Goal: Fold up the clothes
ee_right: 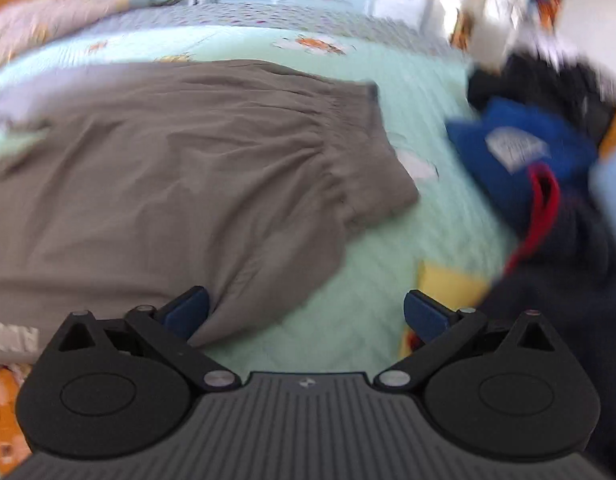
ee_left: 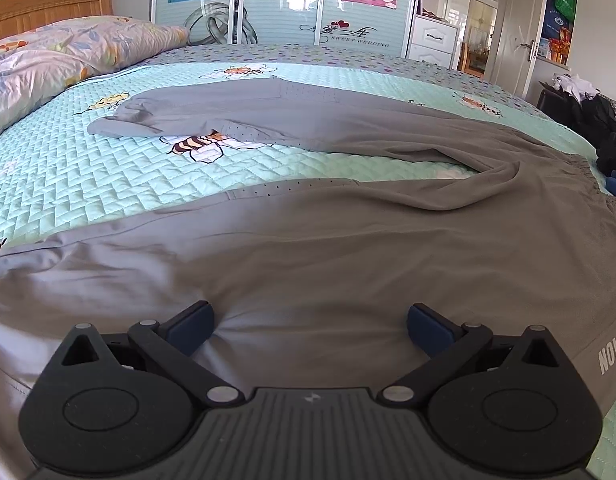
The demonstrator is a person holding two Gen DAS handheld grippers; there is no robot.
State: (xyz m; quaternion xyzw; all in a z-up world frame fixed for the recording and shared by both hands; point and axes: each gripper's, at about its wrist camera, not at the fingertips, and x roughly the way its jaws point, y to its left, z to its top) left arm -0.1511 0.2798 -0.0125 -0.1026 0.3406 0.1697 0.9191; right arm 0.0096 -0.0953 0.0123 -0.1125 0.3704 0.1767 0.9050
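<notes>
Grey trousers (ee_left: 308,240) lie spread on the green quilted bed, both legs reaching left, the far leg (ee_left: 236,114) apart from the near one. My left gripper (ee_left: 309,322) stands open low over the near leg's cloth, which puckers between its blue pads (ee_left: 190,326). In the blurred right wrist view the trousers (ee_right: 168,168) show their gathered waistband (ee_right: 347,136) at the right. My right gripper (ee_right: 306,314) is open at the cloth's near right edge, its left pad (ee_right: 188,312) touching the fabric and its right pad over bare quilt.
Bed cover (ee_left: 88,168) with bee prints; floral duvet and pillow (ee_left: 48,56) at far left by the wooden headboard. A pile of dark and blue clothes (ee_right: 527,168) lies to the right of the waistband. Wardrobe doors (ee_left: 288,0) stand behind the bed.
</notes>
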